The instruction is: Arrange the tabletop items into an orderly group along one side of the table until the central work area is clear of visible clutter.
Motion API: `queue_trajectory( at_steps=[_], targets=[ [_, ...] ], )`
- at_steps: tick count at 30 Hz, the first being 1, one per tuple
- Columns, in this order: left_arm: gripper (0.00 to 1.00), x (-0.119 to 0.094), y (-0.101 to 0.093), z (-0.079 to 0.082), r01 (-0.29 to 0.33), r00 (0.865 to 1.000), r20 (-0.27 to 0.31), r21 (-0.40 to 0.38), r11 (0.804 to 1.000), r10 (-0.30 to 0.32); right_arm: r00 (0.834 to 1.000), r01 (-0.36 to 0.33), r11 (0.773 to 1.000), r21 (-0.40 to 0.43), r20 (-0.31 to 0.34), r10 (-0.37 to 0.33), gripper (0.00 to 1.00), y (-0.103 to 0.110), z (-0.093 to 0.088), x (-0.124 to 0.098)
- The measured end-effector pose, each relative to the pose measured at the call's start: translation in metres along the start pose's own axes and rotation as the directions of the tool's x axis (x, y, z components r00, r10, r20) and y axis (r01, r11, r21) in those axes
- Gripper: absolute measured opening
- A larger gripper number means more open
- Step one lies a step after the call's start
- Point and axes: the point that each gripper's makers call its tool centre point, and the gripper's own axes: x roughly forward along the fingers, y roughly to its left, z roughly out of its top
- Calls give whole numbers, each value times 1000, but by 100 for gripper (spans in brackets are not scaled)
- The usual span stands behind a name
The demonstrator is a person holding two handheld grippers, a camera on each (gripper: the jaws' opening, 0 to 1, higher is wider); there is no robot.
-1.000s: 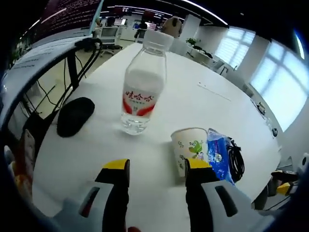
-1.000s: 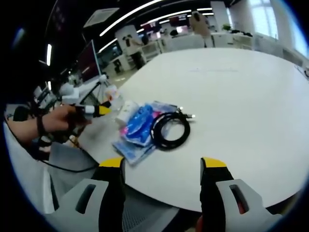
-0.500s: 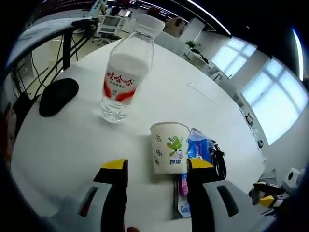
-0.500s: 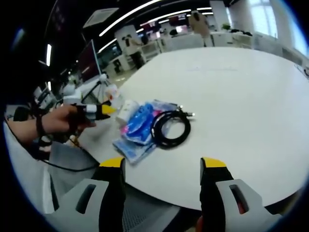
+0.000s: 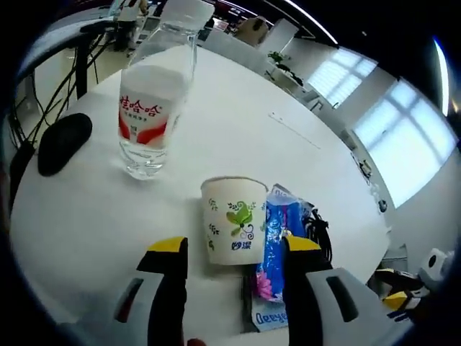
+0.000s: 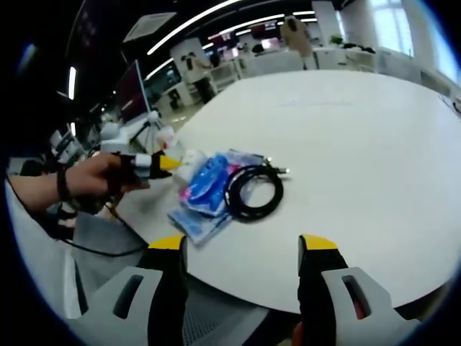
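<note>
Table is the big white round one, and most of its middle is already bare, with the stuff bunched along the near edge, so this looks like the tail end of the tidy-up

Bottle stands upright toward the far left of the left gripper view, label facing out, well apart from the rest. A black mouse lies further left by the edge, off on its own, so I'd guess those two haven't joined the group yet

Blue packets lie flat just right of the cup, touching it or nearly, with a white packet poking out underneath at the near end. In the right gripper view the same pile sits right beside the coiled black cable, which seems to be where the group is forming

Cup is upright and dead ahead of the left gripper, whose jaws are spread wide, wide enough to take the cup, nothing in them. Probably lining up to grab or nudge it

Right gripper hangs back off the table edge, jaws wide apart and empty, likely just waiting
</note>
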Motion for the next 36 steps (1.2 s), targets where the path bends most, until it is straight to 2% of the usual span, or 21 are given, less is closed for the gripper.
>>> queue_trajectory(
  at_steps=[12,30,32,34,36],
  targets=[
    [54,18,-7,-9,0,998,-61,33,999,2,1000,0,1000,-2,0,0,61,0,0,0],
    [54,31,-8,-9,-3,997,-81,40,999,6,1000,2,1000,1,-3,-2,61,-2,-1,-2],
    [52,34,-6,-12,-3,996,-90,49,999,7,1000,3,1000,1,-2,-3,61,-3,0,-2],
    [45,32,-2,-14,-15,995,-99,57,998,21,1000,2,1000,1,0,-2,61,-2,0,-2],
    [40,30,1,-10,-9,997,-75,62,998,14,1000,0,1000,-1,1,0,61,-2,2,-1]
  ],
)
